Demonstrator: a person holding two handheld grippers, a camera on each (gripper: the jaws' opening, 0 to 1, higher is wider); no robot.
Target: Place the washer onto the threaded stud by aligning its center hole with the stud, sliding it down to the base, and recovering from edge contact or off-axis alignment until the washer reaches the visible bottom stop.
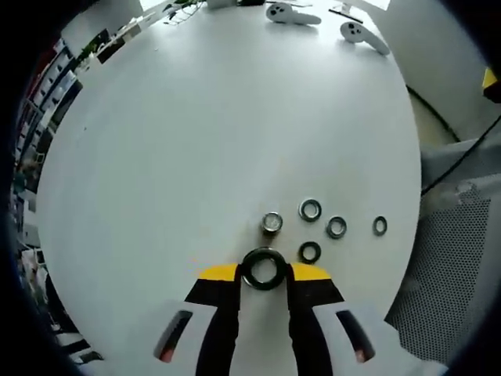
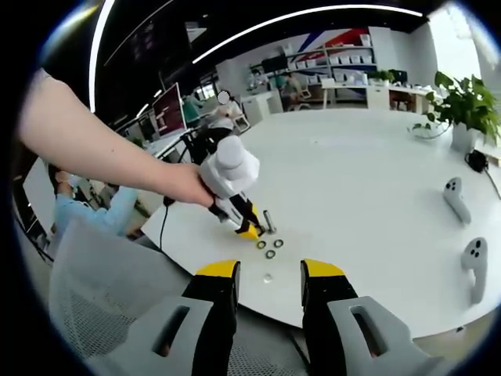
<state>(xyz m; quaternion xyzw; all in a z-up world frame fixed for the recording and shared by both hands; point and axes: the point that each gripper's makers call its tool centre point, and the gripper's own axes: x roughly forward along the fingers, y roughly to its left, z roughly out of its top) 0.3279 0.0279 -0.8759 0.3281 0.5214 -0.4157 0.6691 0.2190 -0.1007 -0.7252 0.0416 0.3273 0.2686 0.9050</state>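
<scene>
No writing could be read anywhere. The left gripper (image 1: 264, 272) clenched a dark, glossy ring-shaped washer (image 1: 263, 269) between its yellow-tipped jaws, just at six o'clock from the upright threaded stud (image 1: 272, 223) on the white table (image 1: 196, 117). Four spare washers (image 1: 310, 210) lay toward three o'clock of the stud. The right gripper (image 2: 268, 274) hung released, off the table's edge.

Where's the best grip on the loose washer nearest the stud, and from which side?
Grip the washer across its outer rim, coming straight down from above: it lies flat on the table, so only the thin edge offers purchase. Set the tool's jaws so they miss the stud and the neighbouring washer.
</scene>
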